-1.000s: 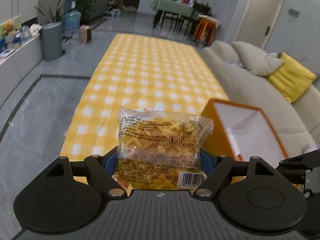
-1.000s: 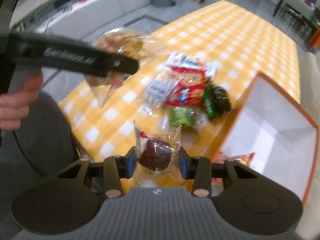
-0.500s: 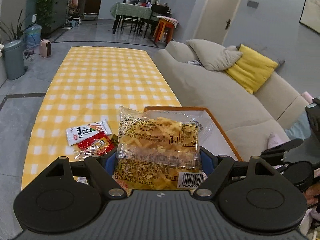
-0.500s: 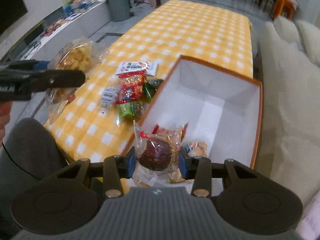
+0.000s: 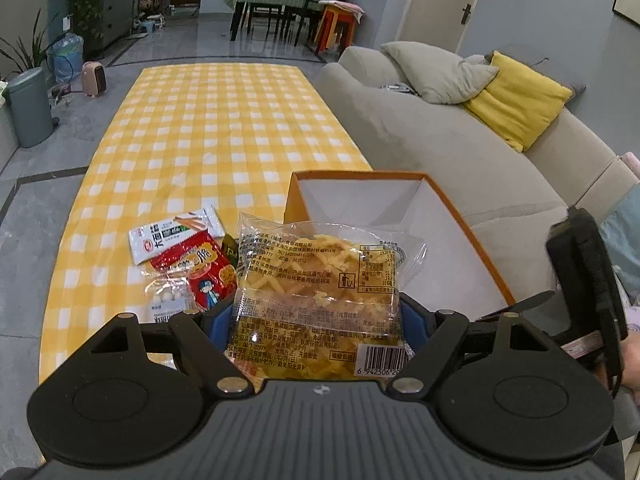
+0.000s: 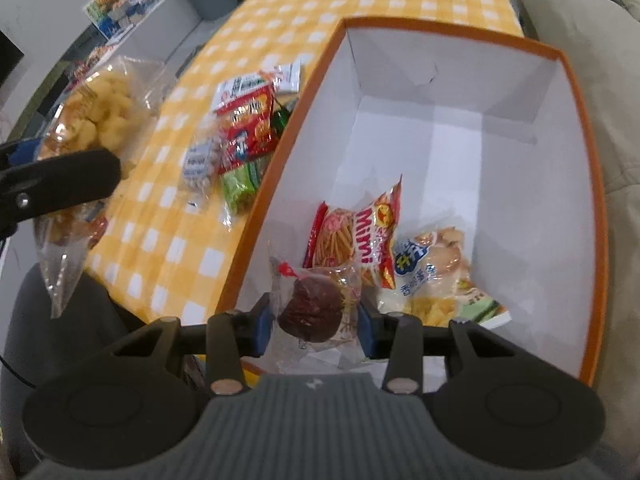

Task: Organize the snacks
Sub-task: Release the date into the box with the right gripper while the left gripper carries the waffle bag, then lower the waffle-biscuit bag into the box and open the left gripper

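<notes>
A: Your left gripper tilts down over the tabletop, jaws clamped on the clear bag of yellow crisps; the orange box lies just ahead, to their right.

B: Your right gripper points steeply down into the box, jaws gripping a dark wrapped cake. Only this view shows the Mimi packet ahead of the jaws.
</notes>
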A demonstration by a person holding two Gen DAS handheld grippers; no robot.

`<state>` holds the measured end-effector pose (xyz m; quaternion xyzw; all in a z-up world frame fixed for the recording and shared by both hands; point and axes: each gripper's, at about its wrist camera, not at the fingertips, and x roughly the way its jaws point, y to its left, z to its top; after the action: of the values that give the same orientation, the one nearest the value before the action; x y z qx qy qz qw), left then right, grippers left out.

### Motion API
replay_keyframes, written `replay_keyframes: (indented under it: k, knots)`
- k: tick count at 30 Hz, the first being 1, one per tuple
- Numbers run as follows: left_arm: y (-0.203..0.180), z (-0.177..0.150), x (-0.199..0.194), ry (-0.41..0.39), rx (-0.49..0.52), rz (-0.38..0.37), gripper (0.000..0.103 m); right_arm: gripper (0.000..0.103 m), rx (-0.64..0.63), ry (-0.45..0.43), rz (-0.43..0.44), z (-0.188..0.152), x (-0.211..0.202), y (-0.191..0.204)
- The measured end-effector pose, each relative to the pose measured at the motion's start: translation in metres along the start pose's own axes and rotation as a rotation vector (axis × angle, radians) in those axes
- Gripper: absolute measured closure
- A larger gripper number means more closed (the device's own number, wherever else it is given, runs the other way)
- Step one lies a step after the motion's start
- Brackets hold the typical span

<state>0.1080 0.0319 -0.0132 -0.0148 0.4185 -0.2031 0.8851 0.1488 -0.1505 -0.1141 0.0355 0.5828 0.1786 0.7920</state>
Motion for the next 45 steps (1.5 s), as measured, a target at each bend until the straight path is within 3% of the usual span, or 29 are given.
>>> replay_keyframes:
  k: [7, 12, 21, 26, 29, 35, 37, 40, 42, 45]
  knots:
    - [-0.008, -0.007, 0.014, 0.048, 0.022, 0.004, 0.011, 0.060, 0.001, 0.070, -0.034, 0.003, 0.021, 0.001]
    - [-0.012, -0.008, 0.016, 0.056, 0.035, 0.006, 0.011, 0.054, -0.011, 0.096, -0.039, 0.002, 0.026, 0.002]
    - [-0.014, -0.006, 0.014, 0.052, 0.042, 0.023, 0.011, 0.046, -0.009, 0.052, -0.035, -0.003, -0.002, 0.003]
    - [-0.020, -0.003, 0.010, 0.045, 0.061, 0.035, 0.011, 0.046, -0.004, -0.047, -0.055, -0.005, -0.044, -0.001]
    - [-0.025, 0.000, 0.011, 0.045, 0.075, 0.032, 0.011, 0.046, 0.002, -0.140, -0.128, -0.011, -0.073, -0.007]
    - [-0.042, 0.011, 0.024, 0.055, 0.086, 0.018, 0.011, 0.045, 0.108, -0.304, -0.173, -0.021, -0.124, -0.034]
    - [-0.049, 0.015, 0.034, 0.071, 0.067, 0.017, 0.011, 0.037, 0.108, -0.345, -0.221, -0.019, -0.136, -0.037]
    - [-0.058, 0.017, 0.049, 0.109, 0.011, 0.010, 0.011, 0.037, 0.116, -0.428, -0.350, -0.016, -0.149, -0.040]
    - [-0.066, 0.017, 0.059, 0.126, -0.035, -0.011, 0.011, 0.037, 0.186, -0.462, -0.362, -0.014, -0.153, -0.051]
    - [-0.077, 0.018, 0.074, 0.149, -0.084, -0.067, 0.011, 0.037, 0.290, -0.506, -0.311, -0.016, -0.150, -0.074]
